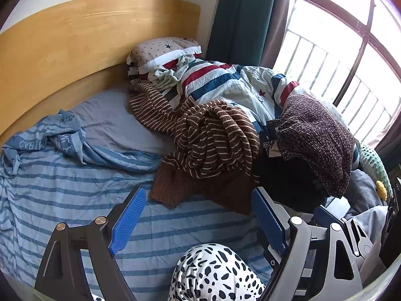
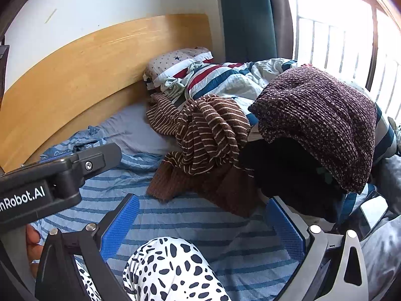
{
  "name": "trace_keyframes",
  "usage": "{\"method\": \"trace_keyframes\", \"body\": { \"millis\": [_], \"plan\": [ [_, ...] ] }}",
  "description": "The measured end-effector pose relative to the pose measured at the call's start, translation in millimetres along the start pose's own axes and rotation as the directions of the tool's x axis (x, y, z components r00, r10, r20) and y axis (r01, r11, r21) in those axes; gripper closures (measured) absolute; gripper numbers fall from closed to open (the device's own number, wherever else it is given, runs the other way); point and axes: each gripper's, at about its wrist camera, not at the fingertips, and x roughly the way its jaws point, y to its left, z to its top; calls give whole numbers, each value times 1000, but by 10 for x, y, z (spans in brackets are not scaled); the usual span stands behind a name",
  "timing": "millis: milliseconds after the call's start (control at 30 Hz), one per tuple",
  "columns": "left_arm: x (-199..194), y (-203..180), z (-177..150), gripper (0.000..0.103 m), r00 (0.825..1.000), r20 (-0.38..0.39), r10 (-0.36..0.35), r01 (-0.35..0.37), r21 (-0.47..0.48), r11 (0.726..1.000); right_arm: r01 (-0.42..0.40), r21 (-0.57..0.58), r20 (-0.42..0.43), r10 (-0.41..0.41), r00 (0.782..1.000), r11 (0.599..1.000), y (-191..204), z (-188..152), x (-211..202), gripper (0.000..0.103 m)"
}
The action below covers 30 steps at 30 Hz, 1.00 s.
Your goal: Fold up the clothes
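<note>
brown striped sweater (image 1: 213, 140): crumpled on bed | left hand-held gripper (image 1: 198, 223), right hand-held gripper (image 2: 200, 228): both spread, empty

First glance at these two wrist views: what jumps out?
The heap of clothes mid-bed: a brown striped sweater sprawled over the blue striped sheet, with a dark speckled knit draped on top to its right. Behind them a red, white and blue striped duvet lies bunched by the wooden headboard. Both tongs hang open and empty.

Home bedroom: bed (image 1: 62, 175), headboard (image 1: 75, 40), pillow (image 1: 160, 50)
</note>
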Motion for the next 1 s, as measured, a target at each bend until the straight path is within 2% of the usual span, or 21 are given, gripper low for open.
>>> {"method": "trace_keyframes", "body": {
  "millis": [433,1000],
  "plan": [
    [-4,67,7,17,1000,3,2,-2,-18,1000,-2,-15,28,3,1000,1000,53,-18,9,0],
    [37,86,-18,17,1000,-15,-1,1,-31,1000,4,2,-19,-4,1000,1000,-15,-33,84,0]
  ]
}}
